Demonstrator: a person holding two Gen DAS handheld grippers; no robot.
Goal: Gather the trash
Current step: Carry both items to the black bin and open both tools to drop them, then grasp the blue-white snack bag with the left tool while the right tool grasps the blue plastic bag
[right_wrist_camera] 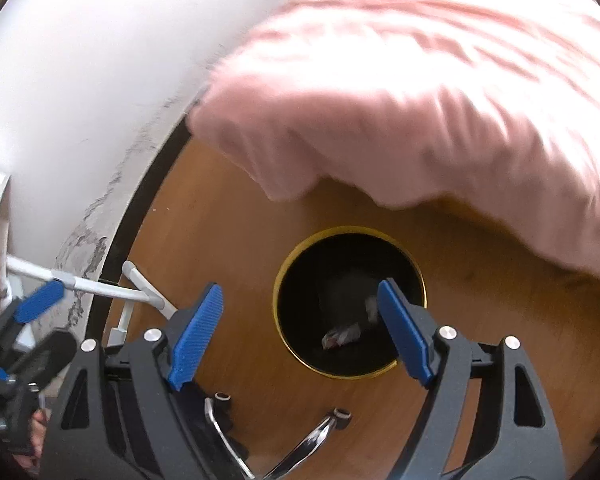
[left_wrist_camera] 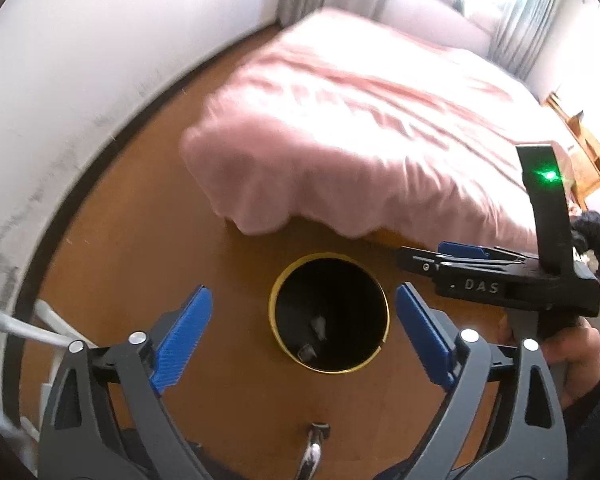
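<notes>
A round black bin [left_wrist_camera: 290, 284] with a gold rim stands on the brown floor, seen from above. Small pale scraps of trash [left_wrist_camera: 318, 326] lie at its bottom. My left gripper [left_wrist_camera: 304, 332] hangs above the bin's near side, jaws wide apart, nothing between the blue pads. In the right wrist view the same bin [right_wrist_camera: 416, 268] holds a crumpled scrap [right_wrist_camera: 342, 336]. My right gripper [right_wrist_camera: 300, 332] is open over the bin's left side and holds nothing. The right gripper's black body [left_wrist_camera: 512, 280] shows at right in the left wrist view, and a hand grips it.
A bed under a pink cover [left_wrist_camera: 360, 120] overhangs just behind the bin. A white wall with a dark skirting [left_wrist_camera: 60, 200] curves along the left. White pipes [right_wrist_camera: 100, 288] run low at the left. Chrome chair legs [right_wrist_camera: 308, 440] lie near the bottom edge.
</notes>
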